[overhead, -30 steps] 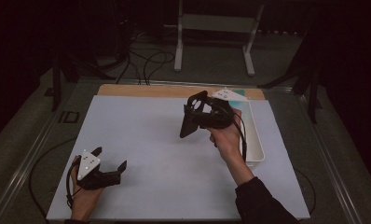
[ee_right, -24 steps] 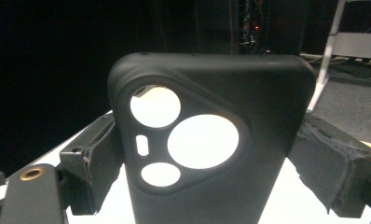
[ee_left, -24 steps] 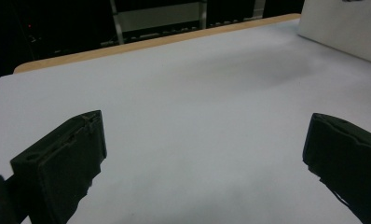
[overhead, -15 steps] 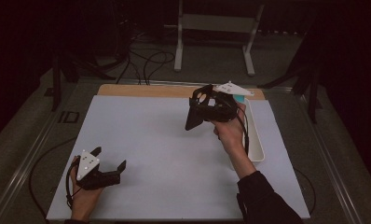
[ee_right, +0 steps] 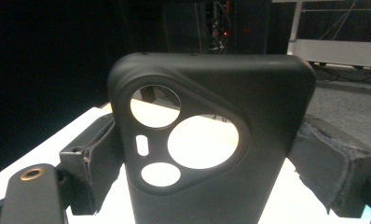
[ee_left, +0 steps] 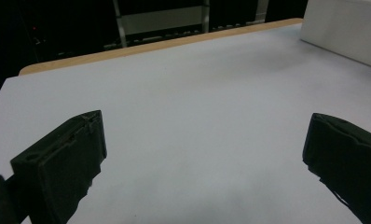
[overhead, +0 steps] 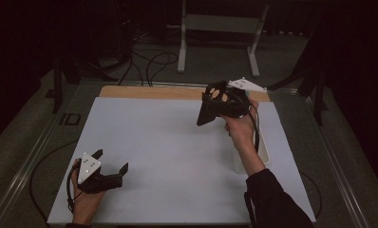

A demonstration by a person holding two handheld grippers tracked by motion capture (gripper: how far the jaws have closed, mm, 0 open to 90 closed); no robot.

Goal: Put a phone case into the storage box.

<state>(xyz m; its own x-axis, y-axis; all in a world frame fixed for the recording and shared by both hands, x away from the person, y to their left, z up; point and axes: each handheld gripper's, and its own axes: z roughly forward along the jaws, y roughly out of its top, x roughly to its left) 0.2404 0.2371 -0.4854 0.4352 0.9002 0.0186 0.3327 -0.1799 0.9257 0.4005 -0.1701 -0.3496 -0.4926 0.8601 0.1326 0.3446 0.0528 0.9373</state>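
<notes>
A black phone case [ee_right: 211, 140] with round camera cut-outs stands upright between the jaws of my right gripper [ee_right: 207, 158], which is shut on its two sides. In the high view the right gripper [overhead: 220, 102] holds the phone case [overhead: 211, 107] in the air above the far right part of the white mat [overhead: 168, 142]. My left gripper [overhead: 112, 164] rests low at the near left corner of the mat, open and empty. In the left gripper view its two black fingers [ee_left: 62, 163] stand wide apart over bare mat.
A white tray [overhead: 264, 152] lies along the mat's right edge, partly behind the right forearm; its wall [ee_left: 346, 28] shows in the left gripper view. A wooden strip [overhead: 149, 91] borders the mat's far side. Cables and a metal stand sit on the floor beyond.
The right gripper has lifted the phone case and carried it a little to the right and farther away. The left gripper has stayed put.
</notes>
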